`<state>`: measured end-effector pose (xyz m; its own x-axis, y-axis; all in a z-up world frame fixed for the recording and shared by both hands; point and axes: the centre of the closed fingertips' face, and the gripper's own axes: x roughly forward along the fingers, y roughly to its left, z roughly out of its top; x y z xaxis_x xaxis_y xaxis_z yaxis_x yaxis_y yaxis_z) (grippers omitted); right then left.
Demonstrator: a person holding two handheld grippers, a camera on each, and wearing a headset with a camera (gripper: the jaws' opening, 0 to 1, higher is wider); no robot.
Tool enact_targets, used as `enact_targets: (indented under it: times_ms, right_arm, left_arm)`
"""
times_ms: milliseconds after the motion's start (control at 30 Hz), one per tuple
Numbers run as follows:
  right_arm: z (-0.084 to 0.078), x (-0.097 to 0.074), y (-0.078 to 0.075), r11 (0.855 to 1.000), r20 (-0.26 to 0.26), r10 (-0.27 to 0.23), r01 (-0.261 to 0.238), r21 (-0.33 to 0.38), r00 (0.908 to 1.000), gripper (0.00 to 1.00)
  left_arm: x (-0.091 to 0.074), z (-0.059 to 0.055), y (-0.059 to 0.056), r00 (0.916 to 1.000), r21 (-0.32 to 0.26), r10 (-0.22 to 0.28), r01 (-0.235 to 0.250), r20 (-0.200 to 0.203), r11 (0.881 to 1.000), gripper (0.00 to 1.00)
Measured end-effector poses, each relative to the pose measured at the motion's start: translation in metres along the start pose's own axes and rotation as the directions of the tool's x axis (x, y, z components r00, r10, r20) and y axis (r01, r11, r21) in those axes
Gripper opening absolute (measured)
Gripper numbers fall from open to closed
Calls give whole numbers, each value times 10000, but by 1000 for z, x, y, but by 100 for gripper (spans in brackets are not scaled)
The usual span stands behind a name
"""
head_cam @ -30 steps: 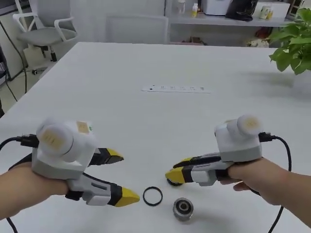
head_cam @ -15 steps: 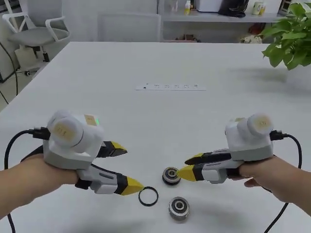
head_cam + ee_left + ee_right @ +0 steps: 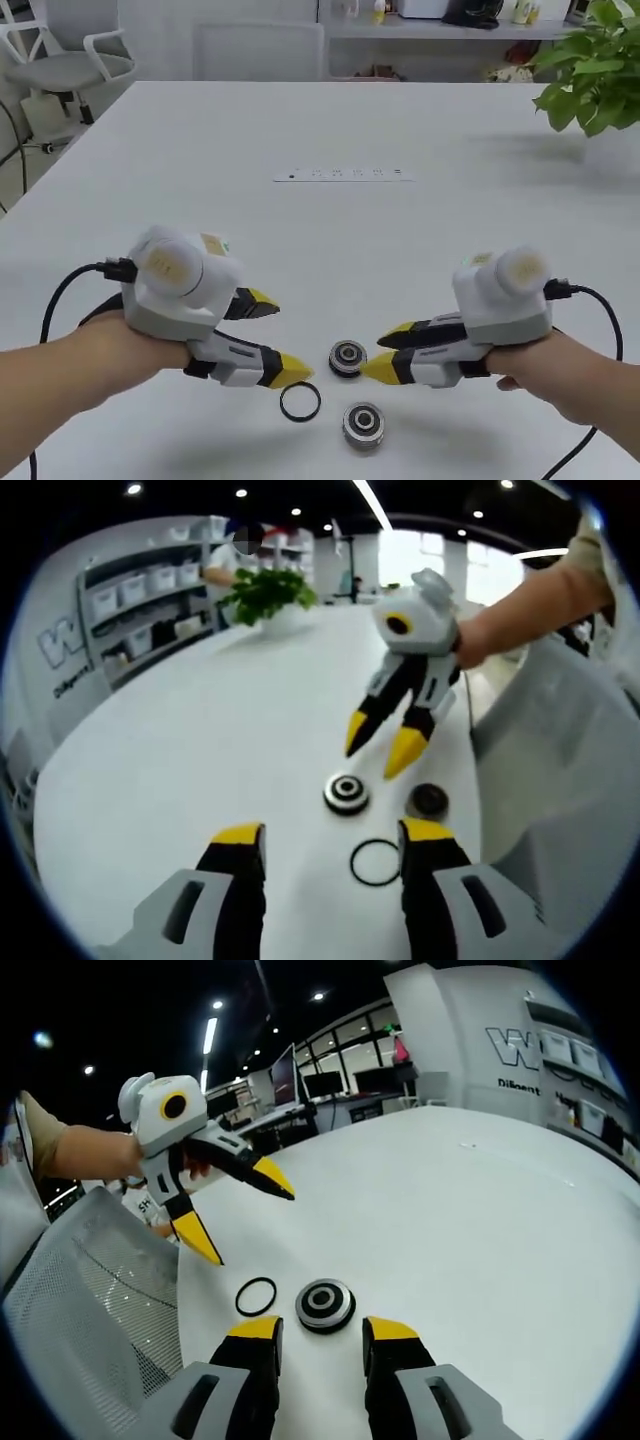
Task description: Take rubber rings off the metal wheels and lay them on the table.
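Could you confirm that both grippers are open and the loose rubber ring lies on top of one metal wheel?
Not on a wheel: the head view shows the rubber ring flat on the table, apart from both metal wheels. The left gripper and right gripper are open.

- The flat white strip lying far out on the table is too small to identify; its markings read only as dark dots.
- The potted plant at the far right is cut off by the top and right edges.
- The office chair at the far left is cut off by the top and left edges.
- The shelf beyond the table is cut off at the top, and the things on it are too small to name.
- The left forearm and the right forearm run off the near edge.
- The black cable from the left gripper also runs off the near edge.
- In the left gripper view the near wheel is a dark blur, so whether it carries a rubber ring cannot be told.
- The wall lettering in the right gripper view is only partly legible.
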<state>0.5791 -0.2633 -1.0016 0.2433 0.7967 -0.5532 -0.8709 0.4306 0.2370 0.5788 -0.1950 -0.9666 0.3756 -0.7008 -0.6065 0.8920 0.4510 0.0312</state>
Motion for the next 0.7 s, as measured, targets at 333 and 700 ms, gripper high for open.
enact_targets:
  times_ms: [333, 700]
  right_arm:
    - [-6, 8, 1, 9984, -243, -50, 36, -565, 9997, 27]
    - [-8, 13, 2, 9954, -342, -115, 82, -952, 9993, 25]
  left_arm:
    - [22, -4, -11, 9990, 167, -378, 383, -255, 9991, 50]
    - [37, -4, -16, 9974, 224, -611, 620, -390, 9978, 43]
